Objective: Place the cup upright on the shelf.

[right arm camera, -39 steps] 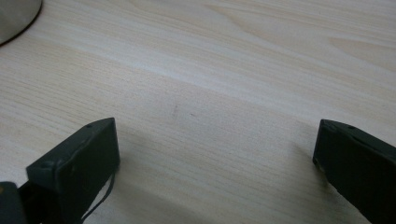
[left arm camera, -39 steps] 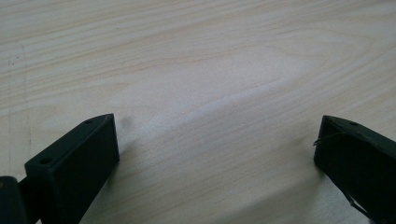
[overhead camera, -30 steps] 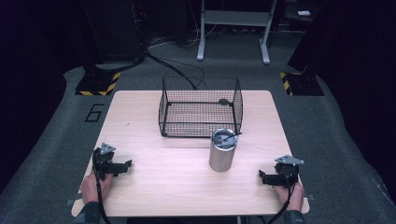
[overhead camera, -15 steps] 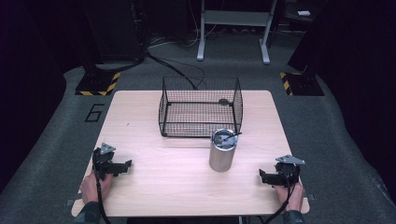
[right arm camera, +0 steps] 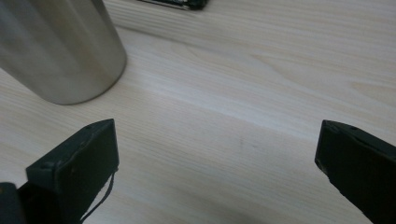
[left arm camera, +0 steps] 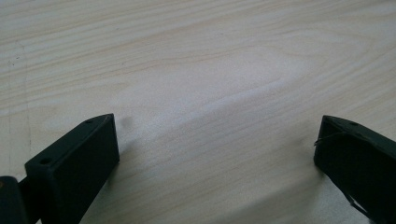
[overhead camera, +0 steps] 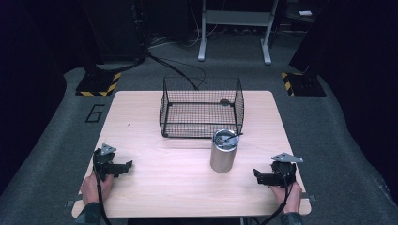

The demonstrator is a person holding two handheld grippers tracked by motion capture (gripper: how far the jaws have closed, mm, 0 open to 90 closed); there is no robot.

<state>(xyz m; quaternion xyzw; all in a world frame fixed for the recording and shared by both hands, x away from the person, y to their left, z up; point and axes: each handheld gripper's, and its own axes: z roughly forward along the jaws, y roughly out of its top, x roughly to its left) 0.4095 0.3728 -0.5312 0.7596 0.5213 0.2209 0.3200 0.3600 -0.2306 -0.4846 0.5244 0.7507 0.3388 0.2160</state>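
From high above our side we look forward and down on the whole worktop (overhead camera: 155, 122). Each tongs camera sits low over the wood; the right one shares the steel cup (right arm camera: 56, 46) with the high view.

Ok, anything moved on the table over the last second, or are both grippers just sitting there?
Nothing has visibly changed. The left gripper and right gripper rest at the near corners of the table with jaws open and empty, as before. The metal cup stands in front of the wire basket, untouched.
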